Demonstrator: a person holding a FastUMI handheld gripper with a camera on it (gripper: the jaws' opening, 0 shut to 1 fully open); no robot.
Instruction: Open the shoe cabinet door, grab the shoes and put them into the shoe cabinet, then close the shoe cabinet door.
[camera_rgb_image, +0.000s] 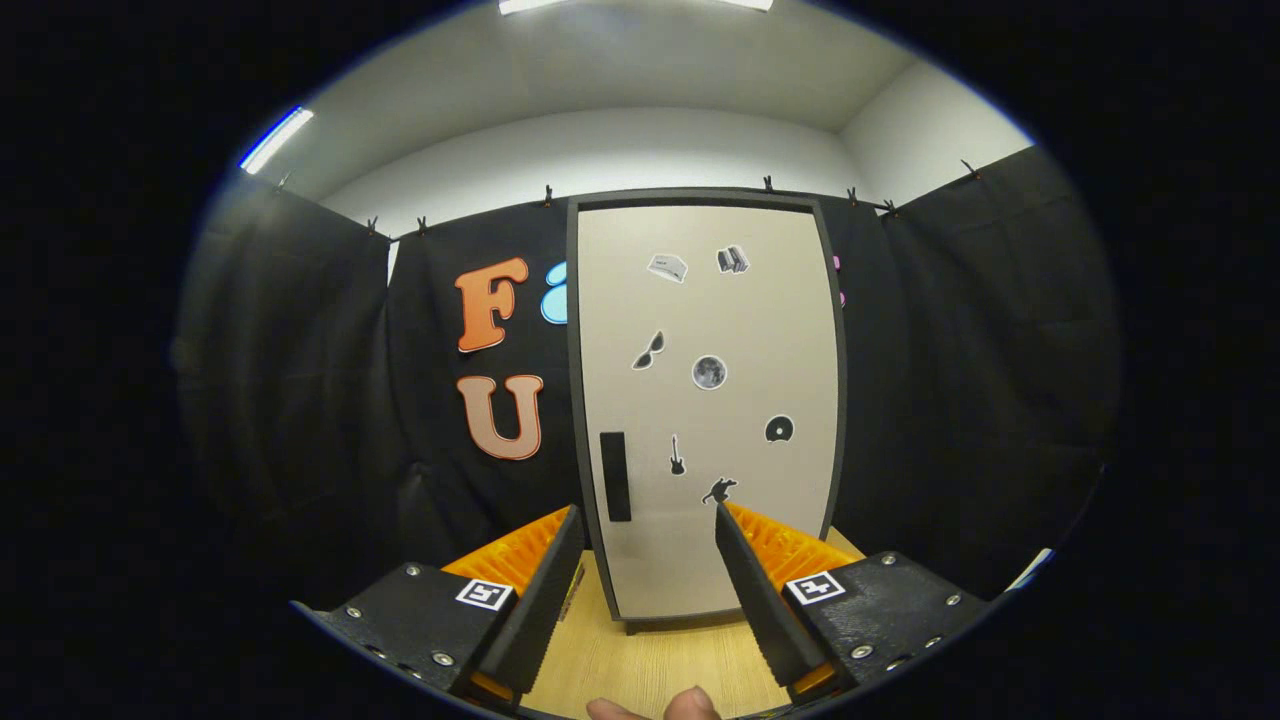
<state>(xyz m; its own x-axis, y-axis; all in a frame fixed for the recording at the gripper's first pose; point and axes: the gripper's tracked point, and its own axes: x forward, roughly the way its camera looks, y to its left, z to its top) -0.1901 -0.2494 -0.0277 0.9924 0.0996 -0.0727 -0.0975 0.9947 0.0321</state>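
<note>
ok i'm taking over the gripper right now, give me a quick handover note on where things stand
Gripper: open, fingers spread, holding nothing, aimed at the shoe cabinet from a little way back.
Shoe cabinet: stands upright ahead on the wooden floor, against the black cloth wall. Its door is shut; the dark handle sits low on the door's left edge, just beyond the left finger.
Done: nothing yet that I can see.
Left: pull the door open by the handle, fetch the shoes, put them inside, close the door.
Fingertips of a hand show just below the gripper.
</note>
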